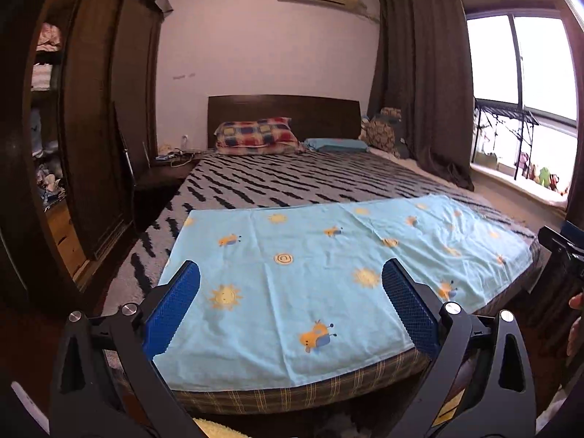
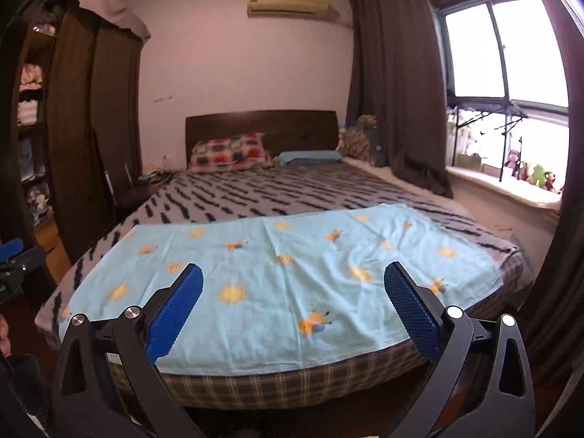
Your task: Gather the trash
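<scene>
The left gripper (image 1: 291, 273) is spread as wide as it goes, its 2 blue pads (image 1: 174, 310) empty, nothing between them. The right gripper (image 2: 293, 275) looks the same: jaws wide apart, blue pads (image 2: 177, 312) bare, holding nothing. Both are raised at the foot of the bed (image 1: 292, 390) and aimed a little downward across it, side by side; each one shows at the edge of the other's view.

Under them lies a light blue cloth (image 1: 310, 266) printed with suns and bees, spread fairly flat over the near end of the mattress, with a few creases toward the window side. Beyond it, the striped cover (image 1: 292, 179) runs up to 2 pillows (image 1: 255, 137) and the dark headboard (image 1: 284, 113). A nightstand (image 1: 164, 171) left of the bed carries some small clutter, too small to make out.

As for trash, I cannot see any on the bed or cloth from here. So the step in hand, I would say, is a search. Best to sweep both views slowly over the nightstand, the floor beside the wardrobe (image 1: 95, 127) and the windowsill (image 2: 511, 189), keep the jaws wide, and commit to a grasp only once something is clearly rubbish, not bedding or toys.
</scene>
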Demonstrator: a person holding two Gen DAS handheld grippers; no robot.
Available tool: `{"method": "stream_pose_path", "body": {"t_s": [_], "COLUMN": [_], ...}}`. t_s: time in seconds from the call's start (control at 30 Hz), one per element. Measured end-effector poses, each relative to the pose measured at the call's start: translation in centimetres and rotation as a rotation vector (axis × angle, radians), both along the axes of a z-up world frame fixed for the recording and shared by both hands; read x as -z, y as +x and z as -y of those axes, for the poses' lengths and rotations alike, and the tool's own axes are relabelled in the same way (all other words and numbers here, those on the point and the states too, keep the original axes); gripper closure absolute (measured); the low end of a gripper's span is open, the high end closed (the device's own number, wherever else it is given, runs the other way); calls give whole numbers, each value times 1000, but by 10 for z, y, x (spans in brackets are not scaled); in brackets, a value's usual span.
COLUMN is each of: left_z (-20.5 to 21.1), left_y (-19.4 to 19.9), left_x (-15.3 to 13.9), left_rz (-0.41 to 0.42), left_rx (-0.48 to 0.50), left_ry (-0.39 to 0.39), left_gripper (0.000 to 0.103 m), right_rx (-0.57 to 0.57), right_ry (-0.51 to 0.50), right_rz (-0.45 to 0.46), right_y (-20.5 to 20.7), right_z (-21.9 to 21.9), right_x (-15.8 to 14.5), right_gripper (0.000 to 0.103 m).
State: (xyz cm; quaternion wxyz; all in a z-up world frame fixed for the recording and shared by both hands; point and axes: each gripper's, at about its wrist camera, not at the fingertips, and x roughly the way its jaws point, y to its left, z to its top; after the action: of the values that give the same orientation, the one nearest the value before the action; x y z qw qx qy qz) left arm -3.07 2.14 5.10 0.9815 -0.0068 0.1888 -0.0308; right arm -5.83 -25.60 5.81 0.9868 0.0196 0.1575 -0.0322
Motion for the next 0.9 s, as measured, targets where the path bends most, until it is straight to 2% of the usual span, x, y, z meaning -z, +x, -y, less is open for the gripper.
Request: {"method": "stream_pose_path", "body": {"t_s": [0.9], "left_z": [0], "left_y": [-6], "left_x": [-7], "left_rz": [10], "left_rx": [-7], "left_ry": [-8], "left_gripper": [8], "right_rx": [-37], "right_ry": [-21], "right_rz": [-22], "right_y": [0], "right_z": [-13], "right_x": [0], "right_gripper": [3]}}
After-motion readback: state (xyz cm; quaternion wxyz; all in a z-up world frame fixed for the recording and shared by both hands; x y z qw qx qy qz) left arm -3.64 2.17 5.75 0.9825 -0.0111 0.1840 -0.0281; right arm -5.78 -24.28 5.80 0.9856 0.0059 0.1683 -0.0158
